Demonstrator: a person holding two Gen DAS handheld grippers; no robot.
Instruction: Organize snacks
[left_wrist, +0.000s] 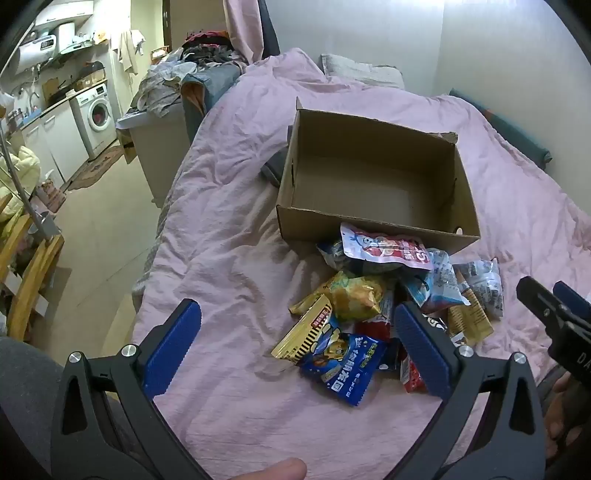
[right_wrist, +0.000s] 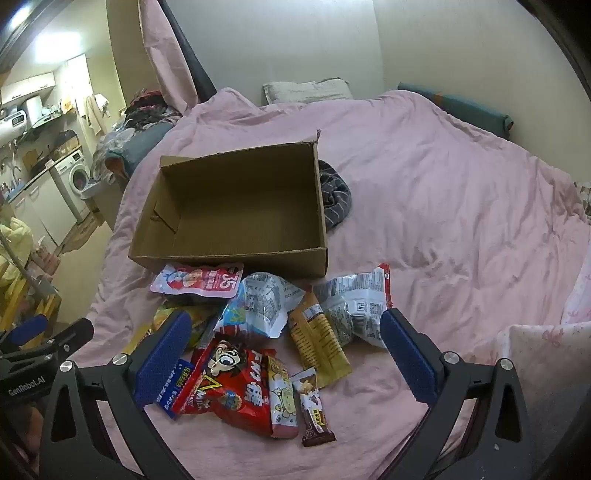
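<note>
Both tools hover above the pile with nothing between their pads. The left gripper (left_wrist: 297, 339) has its jaws spread wide, and so does the right gripper (right_wrist: 286, 350); neither is touching a packet.

Nearest the right tool, at about 6 o'clock in its view, lie a small brown chocolate bar (right_wrist: 314, 410) and a red cartoon bag (right_wrist: 236, 384), the bar resting just beside the bag's edge. In the left wrist view a blue packet (left_wrist: 341, 369) sits at roughly 5 o'clock, partly over a gold-striped packet (left_wrist: 304, 334).

A good first pick is probably a piece on top of the heap with a free edge, such as the chocolate bar: come down with one pad on each long side, close gently and lift straight up, so neighbours are not dragged along.

Further off, towards 12 o'clock, a pink pouch (right_wrist: 199, 280) leans against the near wall of the cardboard box (right_wrist: 159, 254), which stands open and holds no snacks on the pink bedcover (right_wrist: 443, 206). Anything carried must clear that wall.
</note>
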